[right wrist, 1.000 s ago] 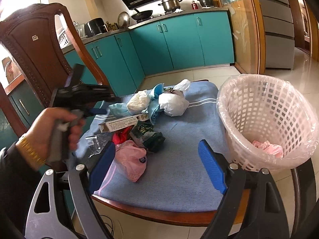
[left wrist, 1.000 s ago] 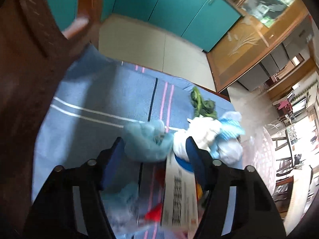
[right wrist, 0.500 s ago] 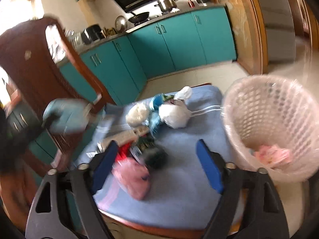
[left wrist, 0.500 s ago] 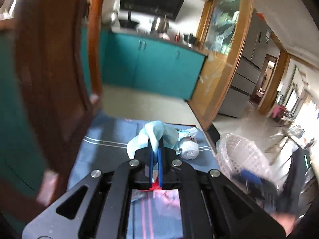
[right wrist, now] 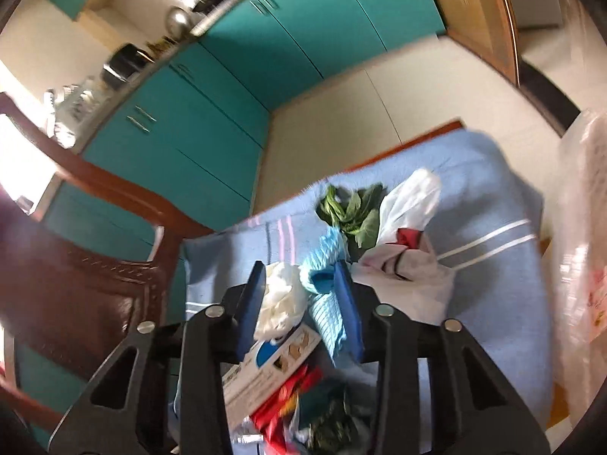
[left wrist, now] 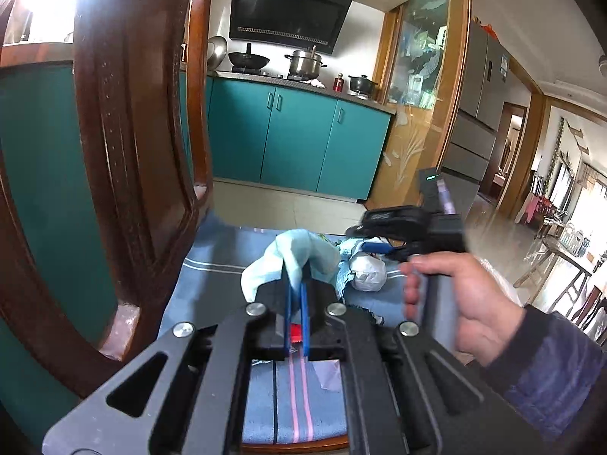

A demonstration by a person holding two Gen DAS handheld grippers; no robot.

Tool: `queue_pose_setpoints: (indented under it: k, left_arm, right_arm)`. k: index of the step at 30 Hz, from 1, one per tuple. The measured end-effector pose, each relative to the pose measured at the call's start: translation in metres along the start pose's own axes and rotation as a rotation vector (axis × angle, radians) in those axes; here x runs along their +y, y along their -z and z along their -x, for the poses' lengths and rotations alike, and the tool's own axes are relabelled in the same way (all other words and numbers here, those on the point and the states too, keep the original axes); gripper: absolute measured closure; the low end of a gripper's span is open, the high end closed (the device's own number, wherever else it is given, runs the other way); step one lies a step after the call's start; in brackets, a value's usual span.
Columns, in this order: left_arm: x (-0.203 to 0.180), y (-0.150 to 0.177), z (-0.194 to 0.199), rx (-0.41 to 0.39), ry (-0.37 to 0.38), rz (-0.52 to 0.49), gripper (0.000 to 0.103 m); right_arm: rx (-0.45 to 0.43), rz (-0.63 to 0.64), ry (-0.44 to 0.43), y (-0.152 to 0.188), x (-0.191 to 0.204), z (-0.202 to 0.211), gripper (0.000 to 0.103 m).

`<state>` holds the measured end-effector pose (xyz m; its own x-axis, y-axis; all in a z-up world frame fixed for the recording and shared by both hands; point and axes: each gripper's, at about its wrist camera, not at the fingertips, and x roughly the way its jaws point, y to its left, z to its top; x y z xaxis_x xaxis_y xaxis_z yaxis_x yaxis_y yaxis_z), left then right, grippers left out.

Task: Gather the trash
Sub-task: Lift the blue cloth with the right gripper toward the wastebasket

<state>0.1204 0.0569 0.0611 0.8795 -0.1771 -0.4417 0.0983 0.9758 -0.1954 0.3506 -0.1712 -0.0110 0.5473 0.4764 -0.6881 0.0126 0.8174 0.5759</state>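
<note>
Left gripper [left wrist: 295, 295], fingers clamped on a pale blue bag [left wrist: 299, 254] at frame centre, holds it above the table [left wrist: 220, 265]. Right gripper [right wrist: 299, 288], its fingers just closing, straddles a white wad [right wrist: 280, 295] and striped blue wrapper [right wrist: 326, 303]; contact is unclear. Seat both pads squarely on one item before lifting toward the basket [right wrist: 584, 265] at right.

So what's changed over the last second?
The left tongs shut on the pale blue crumpled bag and lifted it. The right tongs dropped onto the pile and have just been closing around white and blue striped wrappers. The other litter stayed on the blue cloth.
</note>
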Motion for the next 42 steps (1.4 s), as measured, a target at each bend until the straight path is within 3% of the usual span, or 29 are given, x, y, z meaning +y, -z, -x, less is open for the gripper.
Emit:
queue_pose_setpoints:
  k: [3, 6, 8, 16, 20, 25, 28, 42]
  left_arm:
    - [0.004, -0.001, 0.0, 0.001, 0.003, 0.013, 0.098]
    - [0.007, -0.002, -0.002, 0.009, 0.003, 0.027, 0.098]
    - [0.007, 0.001, -0.001, 0.012, 0.006, 0.033, 0.098]
    - [-0.003, 0.005, -0.002, 0.026, 0.043, 0.017, 0.098]
    - [-0.013, 0.01, -0.005, 0.058, 0.082, 0.006, 0.098]
    - [-0.032, 0.02, -0.008, 0.096, 0.098, -0.041, 0.098]
    - [-0.04, 0.026, -0.009, 0.113, 0.091, -0.063, 0.098]
    - [-0.055, 0.038, -0.02, 0.155, 0.077, -0.09, 0.098]
  right_arm:
    - [0.025, 0.001, 0.031, -0.001, 0.0, -0.017, 0.101]
    - [-0.005, 0.025, 0.02, 0.005, 0.0, -0.008, 0.102]
    - [-0.042, 0.064, -0.036, 0.012, 0.005, 0.015, 0.102]
    - [-0.243, 0.298, -0.256, 0.072, 0.029, 0.168, 0.102]
    - [-0.276, 0.384, -0.263, 0.111, 0.025, 0.207, 0.102]
    - [-0.262, 0.448, -0.134, 0.155, 0.013, 0.196, 0.102]
    - [-0.225, 0.454, -0.071, 0.162, 0.005, 0.179, 0.102]
    - [-0.222, 0.477, -0.059, 0.166, -0.003, 0.173, 0.102]
